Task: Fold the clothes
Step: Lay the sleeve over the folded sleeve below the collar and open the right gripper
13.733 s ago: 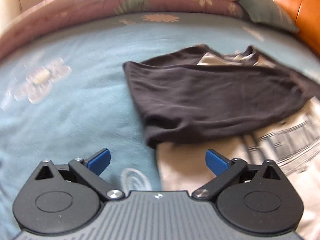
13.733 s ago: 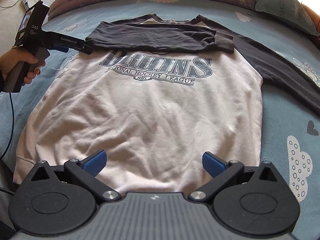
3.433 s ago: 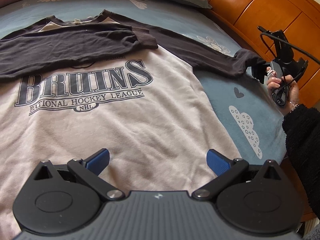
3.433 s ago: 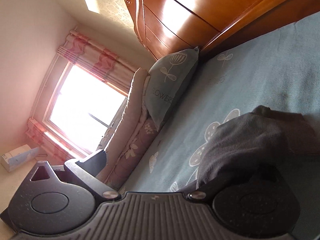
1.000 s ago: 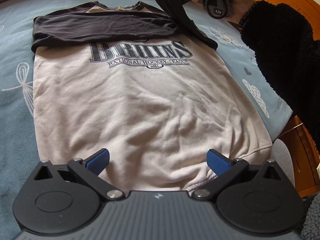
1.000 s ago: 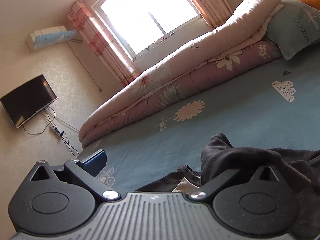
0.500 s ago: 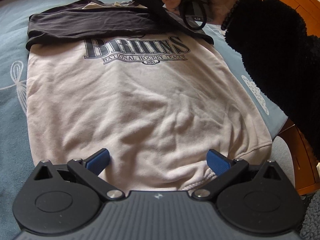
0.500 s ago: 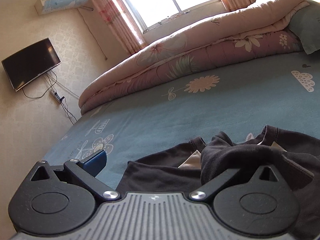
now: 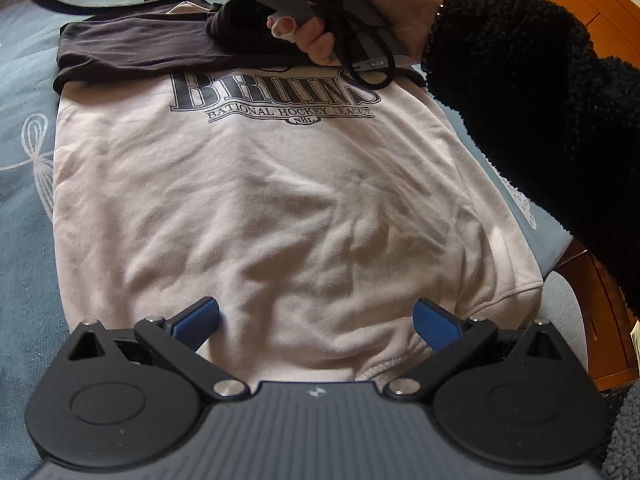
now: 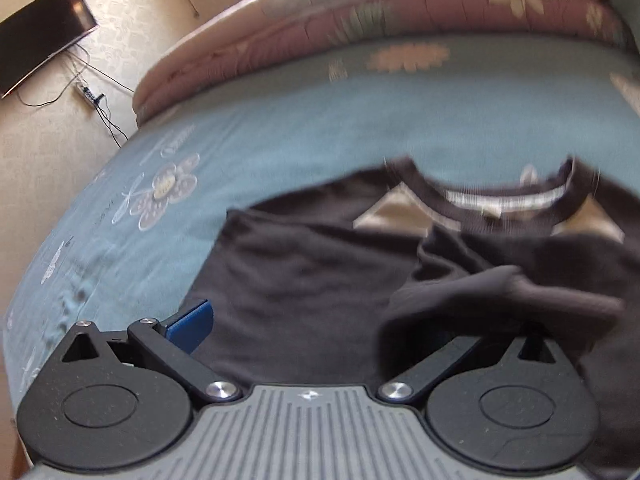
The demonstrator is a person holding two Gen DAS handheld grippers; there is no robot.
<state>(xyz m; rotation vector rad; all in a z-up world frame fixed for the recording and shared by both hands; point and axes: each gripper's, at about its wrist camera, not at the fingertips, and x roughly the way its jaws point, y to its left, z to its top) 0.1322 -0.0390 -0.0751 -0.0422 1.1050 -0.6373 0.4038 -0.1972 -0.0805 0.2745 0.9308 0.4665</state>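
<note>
Readable print sits only on the chest of the pale sweatshirt [image 9: 280,200]: big block letters "BRUINS", top edge partly covered by the folded dark sleeve [image 9: 132,50] and a hand [image 9: 352,12]; beneath it a banner "NATIONAL HOCKEY LEAGUE", first letter looks more like a B in the stylised type; small "NHL" badge centred under that. Right wrist view is motion-blurred; neck label [image 10: 492,210] and faint lettering on the blue bedsheet [image 10: 280,128] can't be read.
</note>
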